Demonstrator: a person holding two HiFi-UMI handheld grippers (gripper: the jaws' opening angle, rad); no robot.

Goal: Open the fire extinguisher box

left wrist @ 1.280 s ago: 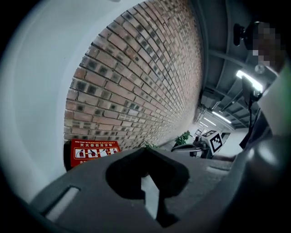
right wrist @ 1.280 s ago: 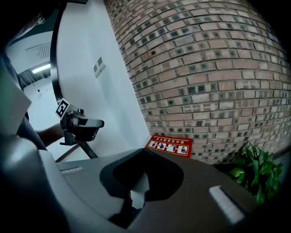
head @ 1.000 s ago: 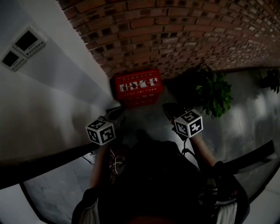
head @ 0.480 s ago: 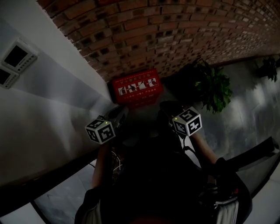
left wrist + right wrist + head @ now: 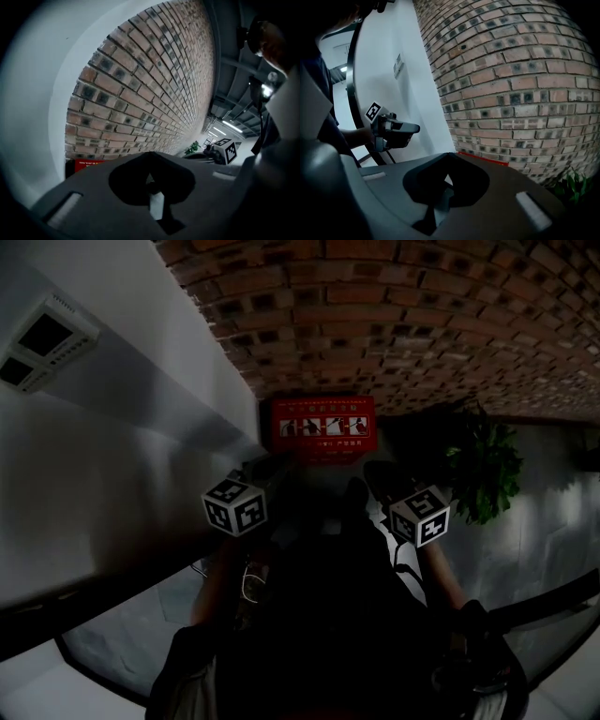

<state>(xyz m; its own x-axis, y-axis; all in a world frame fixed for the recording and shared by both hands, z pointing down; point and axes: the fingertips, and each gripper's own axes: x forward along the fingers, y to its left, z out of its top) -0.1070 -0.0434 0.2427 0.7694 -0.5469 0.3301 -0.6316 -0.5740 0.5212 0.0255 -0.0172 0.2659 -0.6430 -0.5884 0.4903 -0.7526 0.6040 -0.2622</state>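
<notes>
Though fire extinguisher box [image 5: 323,430] carries white label strip with pictograms, print too small to read. Red box sits on floor [image 5: 539,521], against base of brick wall [image 5: 403,324]. Potted plant [image 5: 483,472] just right of box; white wall [image 5: 122,456] with two panels [image 5: 42,343] to left. Left gripper [image 5: 255,470] and right gripper [image 5: 375,474] hang short of box, not touching it, fingers clenched on nothing. Left gripper view catches red box corner, white lettering unreadable. Right gripper view alone shows left gripper side-on.
</notes>
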